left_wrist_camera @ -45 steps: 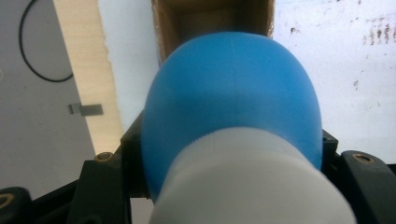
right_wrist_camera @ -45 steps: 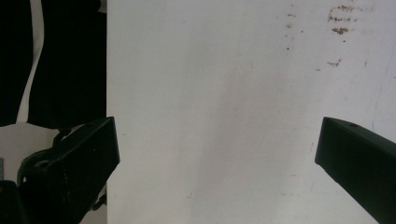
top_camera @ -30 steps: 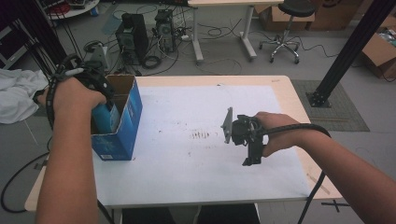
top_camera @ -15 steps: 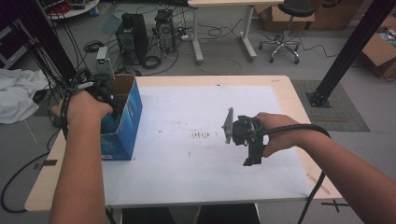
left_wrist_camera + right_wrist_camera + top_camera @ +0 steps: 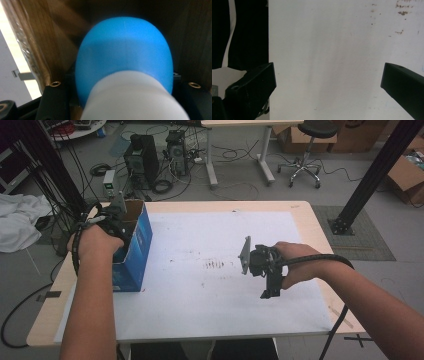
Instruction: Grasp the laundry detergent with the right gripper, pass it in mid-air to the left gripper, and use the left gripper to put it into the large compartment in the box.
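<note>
Inside open blue cardboard box (image 5: 134, 251): left gripper (image 5: 114, 222) clenched on blue-and-white rounded plastic object (image 5: 124, 58). Right gripper (image 5: 328, 87) released, jaws wide over white tabletop (image 5: 200, 290).

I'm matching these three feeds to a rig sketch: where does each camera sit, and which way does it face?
High view: above the person's side, looking forward and down on the table; both forearms, left gripper in the blue box, right gripper.
Left gripper view: rides the left gripper, facing into the box's brown inside; a blue-and-white object sits between its jaws.
Right gripper view: rides the right gripper, facing the table; jaws apart.
Shared: the high and right gripper views show the white tabletop.
</note>
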